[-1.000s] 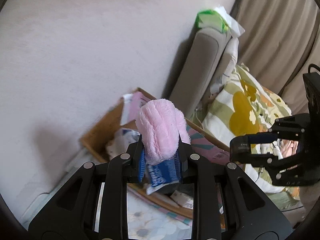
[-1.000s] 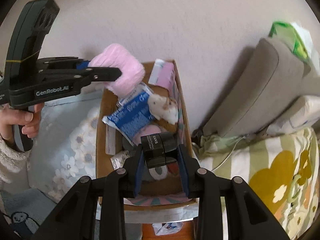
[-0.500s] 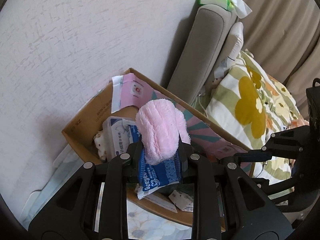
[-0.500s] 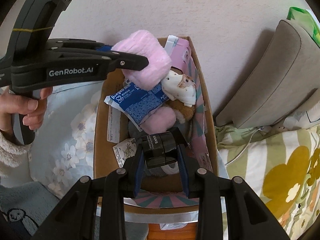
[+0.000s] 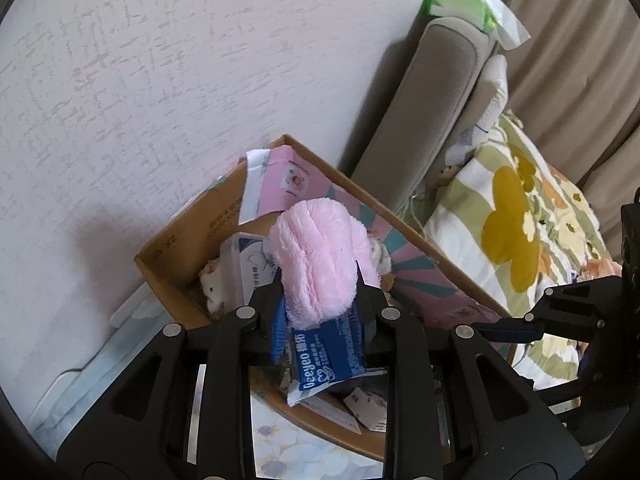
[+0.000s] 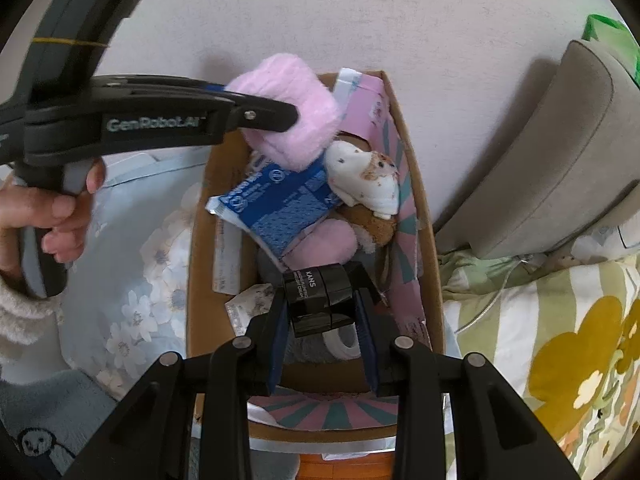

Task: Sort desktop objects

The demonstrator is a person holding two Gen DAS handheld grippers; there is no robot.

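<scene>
My left gripper is shut on a pink fluffy plush piece, which sticks up between its fingers above an open cardboard box. In the right wrist view the same pink plush piece hangs over the box's far end, held by the left gripper. My right gripper is shut on a small black jar with white lettering, low over the near end of the box. Its tip shows at the right of the left wrist view.
The box holds a blue packet, a white-and-brown plush hamster, a pink soft item, paper wrappers and a tape roll. It stands against a textured wall, between a floral blue cloth and a sofa arm. A hand grips the left handle.
Both grippers have sunk toward the box, which now looks larger and nearer. The left gripper has carried the pink plush piece over the box's far end. Both grips are unchanged.
</scene>
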